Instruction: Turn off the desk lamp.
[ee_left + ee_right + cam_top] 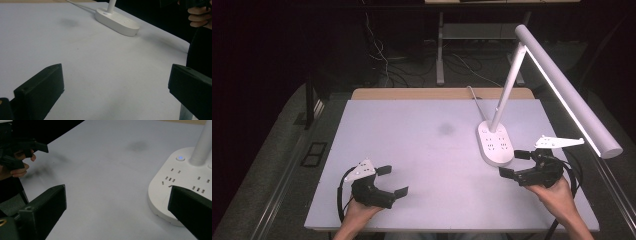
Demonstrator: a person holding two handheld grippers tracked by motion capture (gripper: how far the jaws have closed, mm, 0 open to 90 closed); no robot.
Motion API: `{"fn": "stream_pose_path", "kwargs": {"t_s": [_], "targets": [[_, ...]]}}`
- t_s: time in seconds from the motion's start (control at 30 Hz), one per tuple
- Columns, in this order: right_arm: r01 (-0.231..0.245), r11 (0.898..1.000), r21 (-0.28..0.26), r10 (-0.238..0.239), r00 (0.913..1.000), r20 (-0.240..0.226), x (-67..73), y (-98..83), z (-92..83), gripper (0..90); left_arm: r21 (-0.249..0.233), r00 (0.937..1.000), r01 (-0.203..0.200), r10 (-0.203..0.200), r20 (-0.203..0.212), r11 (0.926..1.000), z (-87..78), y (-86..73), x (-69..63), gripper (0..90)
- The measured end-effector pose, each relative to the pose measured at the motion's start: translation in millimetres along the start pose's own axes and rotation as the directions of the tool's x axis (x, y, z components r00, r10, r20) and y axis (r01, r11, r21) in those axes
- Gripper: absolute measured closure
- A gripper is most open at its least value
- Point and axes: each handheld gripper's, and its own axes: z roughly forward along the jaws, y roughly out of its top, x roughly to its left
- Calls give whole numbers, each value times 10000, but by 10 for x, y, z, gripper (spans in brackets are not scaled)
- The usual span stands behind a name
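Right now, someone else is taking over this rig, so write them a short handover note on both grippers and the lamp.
Left gripper: jaws open, holding nothing, low over the near left of the white table.
Right gripper: jaws open, holding nothing, right beside the near end of the lamp base; in the right gripper view one jaw overlaps the base's edge, and I cannot tell if it touches.
Desk lamp: upright at the right side of the table, its light bar reaching out over the right edge, and a small blue light glows on the base.
Done: nothing grasped yet.
Left: probably working the lamp base with the right gripper.
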Motion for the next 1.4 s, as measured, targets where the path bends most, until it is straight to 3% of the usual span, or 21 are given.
{"fn": "stream_pose_path", "kwargs": {"t_s": [0.77,1.4], "targets": [[355,9989,319,-367,9986,381,-220,381,87,18,9,10000,11,-11,-16,10000,7,-1,-1,0],[185,9977,644,-225,9978,617,-600,604,208,19,50,10000,-36,36,-30,10000,6,-1,3,0]]}}
